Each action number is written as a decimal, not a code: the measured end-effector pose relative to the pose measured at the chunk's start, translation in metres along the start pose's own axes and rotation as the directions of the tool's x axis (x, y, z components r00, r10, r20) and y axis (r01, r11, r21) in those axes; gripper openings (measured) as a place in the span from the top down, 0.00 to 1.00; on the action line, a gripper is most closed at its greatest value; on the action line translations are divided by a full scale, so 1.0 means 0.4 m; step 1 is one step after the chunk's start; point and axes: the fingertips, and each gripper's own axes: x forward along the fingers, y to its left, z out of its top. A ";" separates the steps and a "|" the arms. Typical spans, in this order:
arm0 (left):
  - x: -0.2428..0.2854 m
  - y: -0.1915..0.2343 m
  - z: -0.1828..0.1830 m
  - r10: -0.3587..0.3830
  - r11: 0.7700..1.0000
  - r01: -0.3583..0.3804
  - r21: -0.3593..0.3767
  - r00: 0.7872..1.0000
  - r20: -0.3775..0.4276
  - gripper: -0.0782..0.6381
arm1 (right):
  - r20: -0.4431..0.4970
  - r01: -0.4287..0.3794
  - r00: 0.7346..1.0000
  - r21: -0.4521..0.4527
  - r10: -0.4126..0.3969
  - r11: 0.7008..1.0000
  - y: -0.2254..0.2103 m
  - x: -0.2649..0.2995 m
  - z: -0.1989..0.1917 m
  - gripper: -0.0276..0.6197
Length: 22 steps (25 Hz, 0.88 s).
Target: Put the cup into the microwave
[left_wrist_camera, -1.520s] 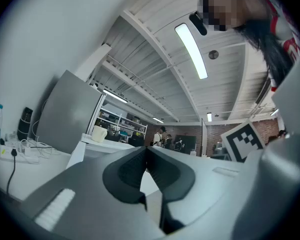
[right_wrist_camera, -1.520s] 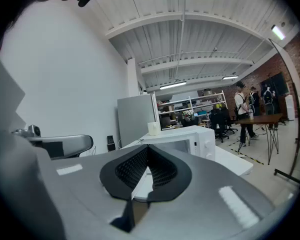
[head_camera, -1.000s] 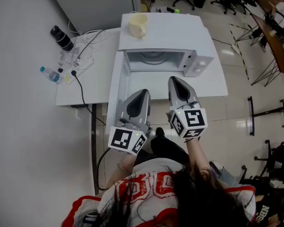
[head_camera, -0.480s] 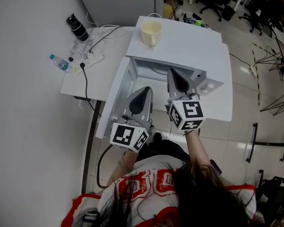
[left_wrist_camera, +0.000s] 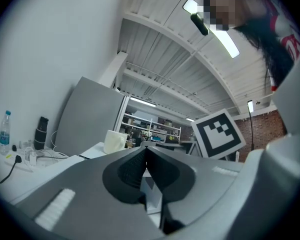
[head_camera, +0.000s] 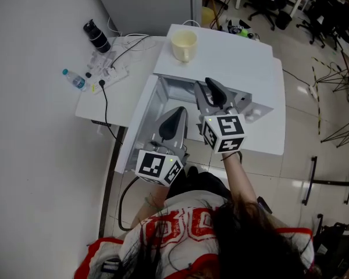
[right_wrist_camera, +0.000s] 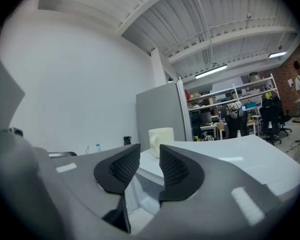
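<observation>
The right tongs (right_wrist_camera: pixel 150 158) stand a little apart. Their jaws have just been opening and nothing sits between the pads. They point level at the open front of the microwave (head_camera: pixel 232 54), just before its cavity. The left tongs (left_wrist_camera: pixel 146 151) are closed tip to tip and grip nothing. They hang beside the right ones, closer to the microwave's open door (head_camera: pixel 134 129), which swings out on the left. The cup (head_camera: pixel 184 44), cream-coloured, stands upright on top of the microwave near its back left corner, well apart from both tongs. Left of the microwave, on the white surface (head_camera: pixel 119 100), lie a power strip (head_camera: pixel 109 74) with cables, a small water bottle (head_camera: pixel 74 80) and a black flask (head_camera: pixel 98 35).
</observation>
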 end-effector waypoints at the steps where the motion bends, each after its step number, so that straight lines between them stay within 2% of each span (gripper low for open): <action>1: 0.001 0.003 0.002 0.001 1.000 -0.001 0.002 1.000 0.000 0.91 | -0.001 -0.008 1.000 0.004 0.008 1.000 0.003 0.012 0.003 0.76; 4: 0.004 0.015 0.010 0.001 1.000 -0.001 0.010 1.000 -0.003 0.91 | 0.000 -0.007 1.000 -0.012 0.007 1.000 0.006 0.052 0.016 0.65; 7: 0.005 0.027 0.016 -0.007 1.000 0.007 0.017 1.000 -0.011 0.91 | -0.009 -0.002 1.000 -0.036 0.002 0.999 0.009 0.098 0.027 0.60; 10: 0.006 0.040 0.018 -0.019 1.000 0.020 0.016 1.000 -0.023 0.91 | -0.017 0.018 1.000 -0.055 -0.019 0.998 0.004 0.144 0.035 0.49; 15: 0.009 0.063 0.028 -0.038 0.999 0.039 0.026 0.999 -0.033 0.91 | -0.044 0.050 0.998 -0.047 -0.052 0.998 -0.018 0.234 0.031 0.34; 22: 0.014 0.075 0.032 -0.072 0.997 0.073 0.017 0.997 -0.033 0.91 | -0.123 0.120 0.984 -0.058 -0.126 0.991 -0.069 0.350 0.006 0.26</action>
